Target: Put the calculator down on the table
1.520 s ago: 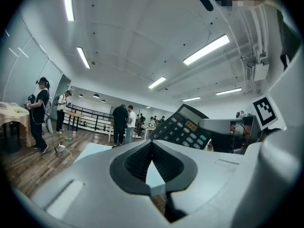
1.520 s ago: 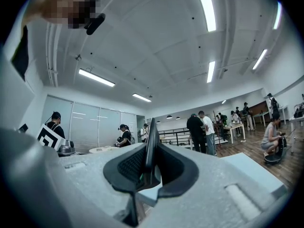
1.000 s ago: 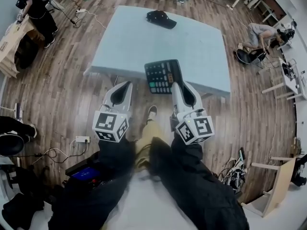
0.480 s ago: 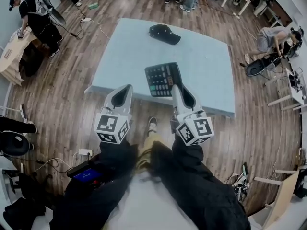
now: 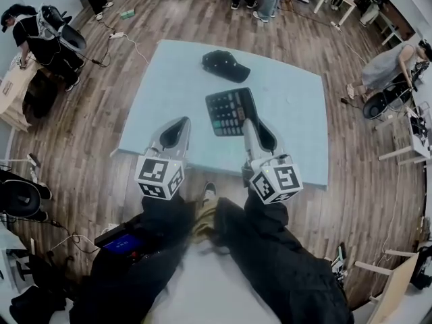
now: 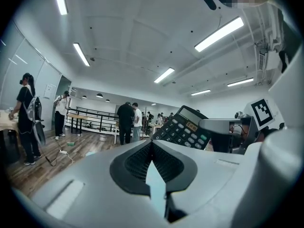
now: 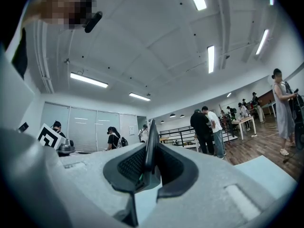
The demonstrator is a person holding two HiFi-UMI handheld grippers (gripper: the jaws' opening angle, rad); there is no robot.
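Observation:
The black calculator [image 5: 230, 111] with grey and green keys hangs flat over the near half of the light blue table [image 5: 290, 93]. My right gripper [image 5: 251, 123] is shut on its right edge. In the right gripper view the calculator [image 7: 151, 144] shows edge-on as a thin dark blade between the pads. My left gripper [image 5: 177, 128] hovers over the table's near left part, shut and empty, a hand's width left of the calculator. From the left gripper view the calculator [image 6: 183, 132] shows tilted at right, keys facing me.
A black cap [image 5: 225, 64] lies on the far part of the table. The table's near edge [image 5: 202, 164] runs under both grippers. Several people [image 5: 40, 36] stand on the wood floor around it, with chairs [image 5: 20, 198], cables and other tables.
Both grippers have moved forward together from in front of the table's near edge to over the table, the right one carrying the calculator. The grip has not changed.

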